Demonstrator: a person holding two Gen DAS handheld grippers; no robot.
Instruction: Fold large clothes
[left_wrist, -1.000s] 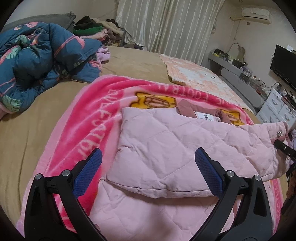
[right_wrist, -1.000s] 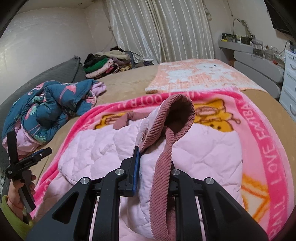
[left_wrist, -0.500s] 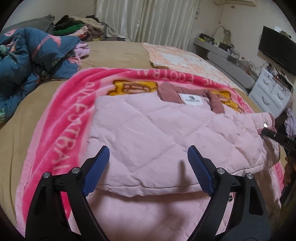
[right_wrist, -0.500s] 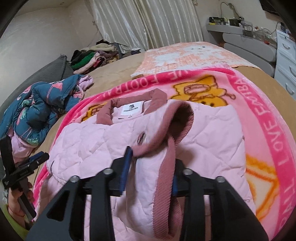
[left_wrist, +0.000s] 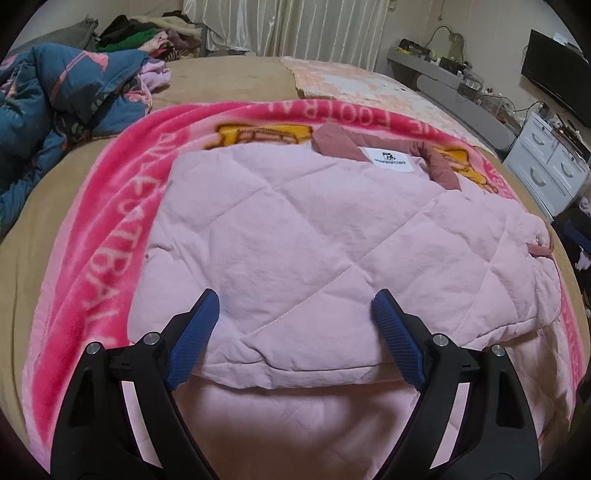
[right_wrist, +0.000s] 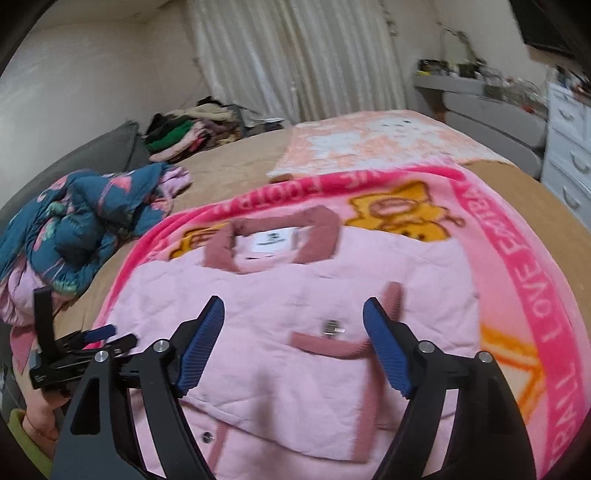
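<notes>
A pale pink quilted jacket (left_wrist: 325, 236) with a dusty-rose collar (left_wrist: 332, 142) and a white label lies folded on a pink blanket. My left gripper (left_wrist: 295, 314) hangs open just above the jacket's near folded edge, nothing between its blue pads. In the right wrist view the same jacket (right_wrist: 295, 321) shows its rose cuff (right_wrist: 332, 345) and a metal snap lying flat. My right gripper (right_wrist: 293, 332) is opening over that cuff, its pads apart and clear of the cloth. The left gripper (right_wrist: 99, 334) appears at the far left, held by a hand.
The pink cartoon blanket (left_wrist: 110, 229) covers a tan bed. A blue patterned quilt (left_wrist: 55, 103) is heaped at the left, a clothes pile (left_wrist: 147, 37) at the back. A peach blanket (left_wrist: 362, 85) lies beyond. White drawers (left_wrist: 546, 162) stand at the right.
My right gripper was shut on the jacket's rose-trimmed sleeve; it has opened and the sleeve now lies flat. My left gripper has dropped lower and closer to the jacket.
</notes>
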